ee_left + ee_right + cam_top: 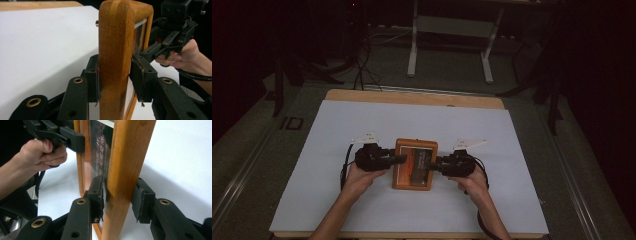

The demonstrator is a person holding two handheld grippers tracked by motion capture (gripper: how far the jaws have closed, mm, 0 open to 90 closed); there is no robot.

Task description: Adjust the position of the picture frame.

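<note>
Two black hand-held grippers meet at one object on a table covered with a white sheet [337, 200]. From the high view, the left gripper [398, 159], held in the person's left hand [358, 180], points toward the middle from the left, and the right gripper [433, 165], held in the right hand [473, 182], points toward it from the right. Between them sits a rectangular orange-brown wooden picture frame [414, 164] with a dark picture behind glass.

Seen from the left gripper view, the left gripper [115, 81] straddles the near side rail of the wooden frame [113, 50]. Its left pad lies against the rail. The right pad sits just beside the rail on the glass side, and whether it presses the wood cannot be told. Beyond the frame, on its far side, the right gripper [143, 52] reaches in, with the right hand [185, 56] wrapped around its handle.

Seen from the right gripper view, the right gripper [120, 197] straddles the opposite side rail of the frame [125, 165]. Its left pad touches the rail on the glass side. Its right pad stands a little apart from the wood, so these jaws are not clamped. Farther off, at the frame's far rail, the left gripper [75, 140] shows with the left hand [42, 153] closed on its handle.
</note>
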